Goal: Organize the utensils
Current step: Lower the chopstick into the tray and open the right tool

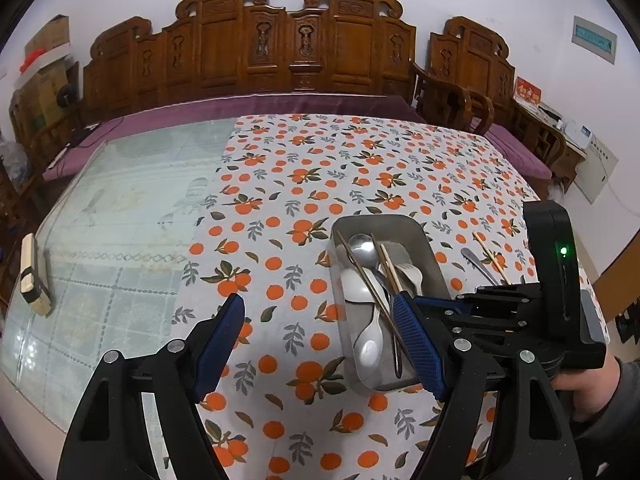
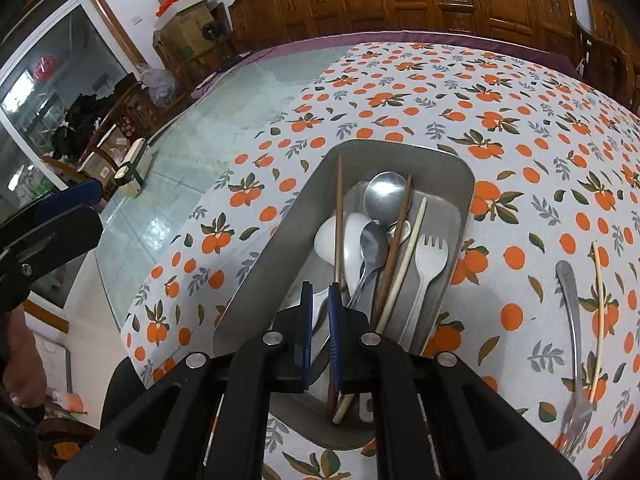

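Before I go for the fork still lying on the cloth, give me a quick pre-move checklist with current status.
1. Right gripper jaws nearly shut over the tray, nothing plainly gripped: ok.
2. Left gripper jaws open, empty: ok.
3. Metal fork on the cloth, unobstructed: ok.
4. Pale chopstick lies right beside the fork, may get caught: not ok.
5. Room left in the tray: ok.

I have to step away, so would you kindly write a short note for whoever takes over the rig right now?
Left claw: open, empty, hovering beside the metal tray.
Right claw: nearly shut over the tray's near end; whether it grips anything is unclear.
Done: spoons, a white fork, two brown chopsticks and one pale chopstick lie in the tray.
Left: the metal fork and second pale chopstick on the cloth, right of the tray.
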Motion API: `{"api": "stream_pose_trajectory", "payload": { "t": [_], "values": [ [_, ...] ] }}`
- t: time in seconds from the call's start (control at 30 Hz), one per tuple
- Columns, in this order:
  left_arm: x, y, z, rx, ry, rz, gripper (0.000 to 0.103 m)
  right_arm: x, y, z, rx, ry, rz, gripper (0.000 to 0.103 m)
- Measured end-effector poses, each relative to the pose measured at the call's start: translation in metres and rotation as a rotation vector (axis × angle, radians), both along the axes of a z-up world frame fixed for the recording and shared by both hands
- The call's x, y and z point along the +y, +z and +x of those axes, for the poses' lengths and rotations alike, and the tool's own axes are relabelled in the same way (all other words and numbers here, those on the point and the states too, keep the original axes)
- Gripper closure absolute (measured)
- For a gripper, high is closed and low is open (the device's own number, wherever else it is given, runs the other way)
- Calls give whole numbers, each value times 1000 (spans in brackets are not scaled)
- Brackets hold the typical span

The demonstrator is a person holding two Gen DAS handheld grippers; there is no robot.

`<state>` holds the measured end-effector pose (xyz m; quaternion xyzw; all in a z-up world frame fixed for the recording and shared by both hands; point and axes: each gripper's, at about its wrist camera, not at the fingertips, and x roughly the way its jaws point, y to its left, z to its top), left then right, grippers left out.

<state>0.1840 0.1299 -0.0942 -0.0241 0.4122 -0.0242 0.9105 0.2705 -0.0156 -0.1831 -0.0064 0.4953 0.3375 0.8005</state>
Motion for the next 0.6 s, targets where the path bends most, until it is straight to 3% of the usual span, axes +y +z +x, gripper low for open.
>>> {"api": "stream_pose_trajectory", "payload": {
  "t": [0.23, 0.37, 0.5, 0.6],
  "values": [
    [-11, 0, 3, 2, -12, 2, 29, -24, 20, -2, -65, -25, 7, 92],
    [-24, -1, 7, 5, -29, 2, 28, -51, 37, -10, -128, -42, -11, 77],
    [-42, -3, 12, 10, -51, -5, 27, -84, 50, -16, -181, -76, -42, 53],
    [-57, -5, 16, 2, -65, -3, 11, -109, 56, -19, -206, -101, -63, 47]
  ]
}}
